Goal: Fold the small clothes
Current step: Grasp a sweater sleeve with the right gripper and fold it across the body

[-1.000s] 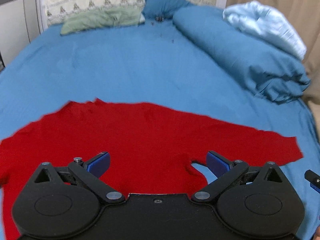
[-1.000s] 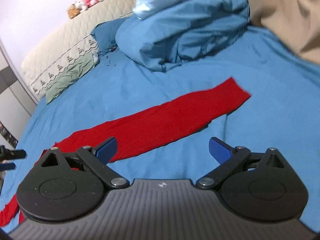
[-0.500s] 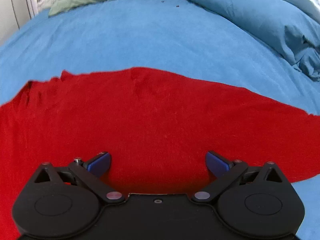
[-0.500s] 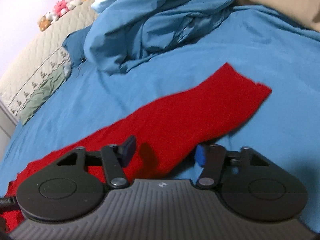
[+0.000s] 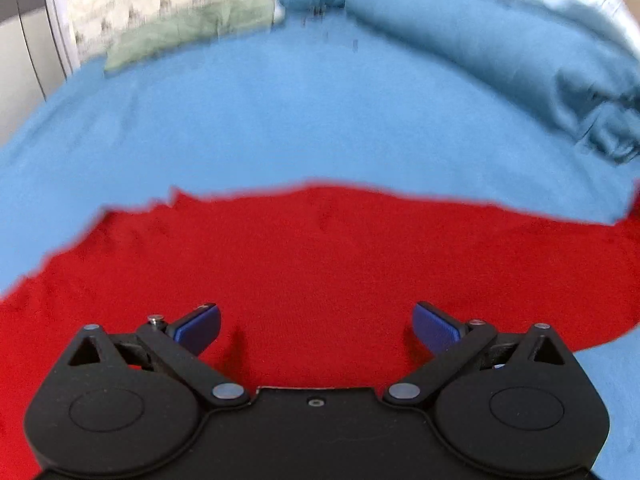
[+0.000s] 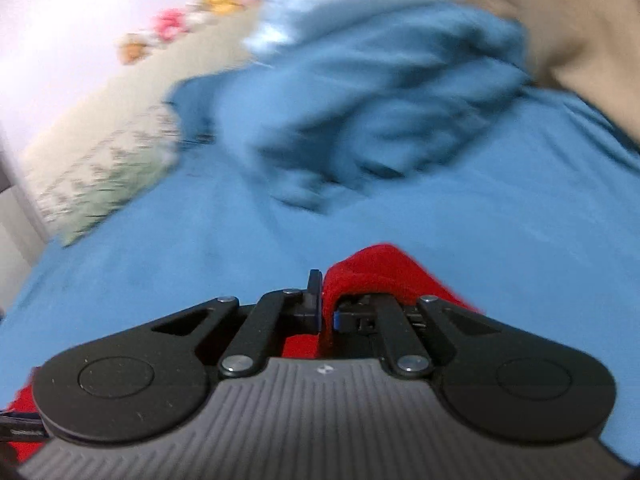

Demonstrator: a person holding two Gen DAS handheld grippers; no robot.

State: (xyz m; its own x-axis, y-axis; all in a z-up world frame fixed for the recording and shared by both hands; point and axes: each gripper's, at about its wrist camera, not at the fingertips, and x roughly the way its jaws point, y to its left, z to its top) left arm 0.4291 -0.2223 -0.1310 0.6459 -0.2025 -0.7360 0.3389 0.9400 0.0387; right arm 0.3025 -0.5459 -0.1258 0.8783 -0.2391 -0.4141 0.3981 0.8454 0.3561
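A red garment (image 5: 320, 264) lies spread flat on the blue bed sheet (image 5: 280, 120). In the left wrist view my left gripper (image 5: 316, 326) hovers low over its middle, open, with only flat cloth under its blue pads (image 5: 198, 326). In the right wrist view my right gripper (image 6: 327, 300) is shut on the red garment's sleeve (image 6: 384, 268), a fold of red cloth pinched between the pads and bunched up in front of them. The picture is blurred by motion.
A heaped blue duvet (image 5: 500, 52) with a pale blue cover on it lies at the right of the bed. A green pillow (image 5: 180, 32) and cream headboard stand at the far end. Soft toys (image 6: 172, 28) line the headboard top. A beige curtain (image 6: 560, 20) hangs on the right.
My right gripper went from wide open to shut on the red sleeve and moved along it to its end. My left gripper sank closer over the garment's middle and stayed open.
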